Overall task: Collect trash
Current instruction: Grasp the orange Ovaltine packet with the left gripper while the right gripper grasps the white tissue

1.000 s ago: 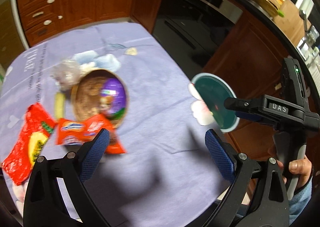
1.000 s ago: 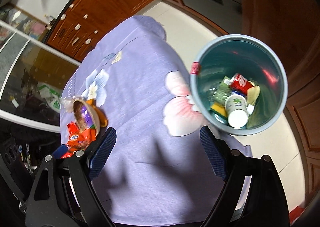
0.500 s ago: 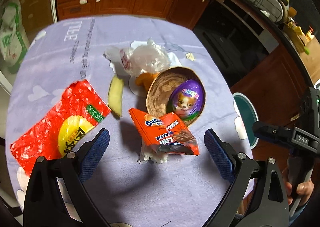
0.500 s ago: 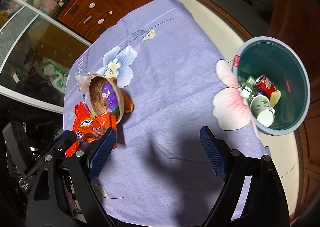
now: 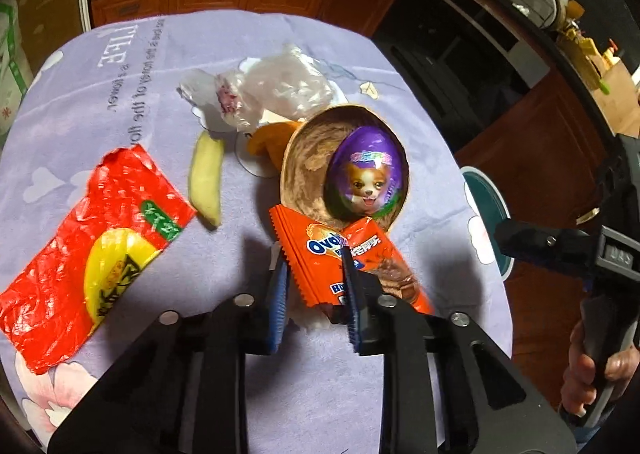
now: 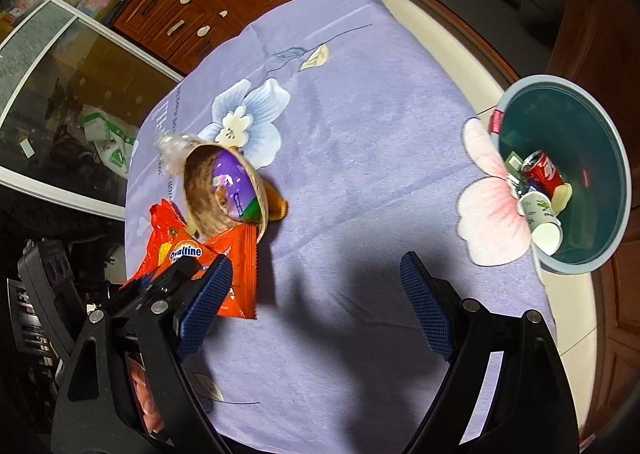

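We see the left hand-held gripper (image 5: 316,290) with its jaws closing on the orange Ovaltine wrapper (image 5: 320,254); the wrapper's near end lies between the blue pads (image 5: 279,294), which appear to press it. The wrapper lies on the bench (image 5: 160,66), which wears a lilac cloth, touching the wooden bowl (image 5: 308,158) at its 12 o'clock. A purple egg toy (image 5: 366,178) sits in that bowl. At the bowl's 9 o'clock lies a banana peel (image 5: 206,178), and further toward 8 o'clock a red snack bag (image 5: 92,246). A crumpled clear plastic bag (image 5: 276,90) lies at the bowl's 11 o'clock.

We see the right hand-held gripper (image 6: 316,302) standing wide over bare cloth, holding nothing. At its 2 o'clock, off the bench edge, stands the teal trash bin (image 6: 616,158), holding a red can (image 6: 542,172) and a paper cup (image 6: 542,222).
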The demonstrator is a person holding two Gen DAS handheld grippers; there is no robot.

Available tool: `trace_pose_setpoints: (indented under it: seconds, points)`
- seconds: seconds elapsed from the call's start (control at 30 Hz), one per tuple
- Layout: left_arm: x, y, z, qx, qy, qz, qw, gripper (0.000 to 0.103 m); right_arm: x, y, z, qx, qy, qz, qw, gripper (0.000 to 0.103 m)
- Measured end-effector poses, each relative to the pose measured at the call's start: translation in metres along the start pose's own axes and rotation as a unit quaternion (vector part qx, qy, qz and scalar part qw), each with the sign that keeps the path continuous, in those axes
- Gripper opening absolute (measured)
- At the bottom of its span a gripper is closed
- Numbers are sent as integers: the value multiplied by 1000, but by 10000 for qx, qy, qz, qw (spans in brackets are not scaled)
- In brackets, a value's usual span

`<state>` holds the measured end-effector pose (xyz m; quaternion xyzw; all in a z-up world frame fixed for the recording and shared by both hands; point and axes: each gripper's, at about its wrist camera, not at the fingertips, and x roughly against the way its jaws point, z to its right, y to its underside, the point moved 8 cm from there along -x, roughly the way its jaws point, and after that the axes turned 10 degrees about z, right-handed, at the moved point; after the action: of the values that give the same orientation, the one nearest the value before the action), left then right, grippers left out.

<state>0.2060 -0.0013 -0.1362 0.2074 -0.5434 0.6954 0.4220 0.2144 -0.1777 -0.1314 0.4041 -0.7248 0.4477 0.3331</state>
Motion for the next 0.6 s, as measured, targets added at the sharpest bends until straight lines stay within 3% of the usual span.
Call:
trace_pose_setpoints:
  seconds: [0.2, 0.43, 0.6]
  points:
    - [41, 5, -11, -216, 109, 247, 9994, 22, -17, 17, -27, 158, -123, -271, 9994, 82]
    - [55, 51, -48, -336, 190, -113, 9992, 23, -41, 41, -66, 456, -223, -498, 9975, 82]
    - [45, 76, -66, -205, 329, -327, 9987, 26, -61, 52, -88, 559, -307, -595, 9962, 68]
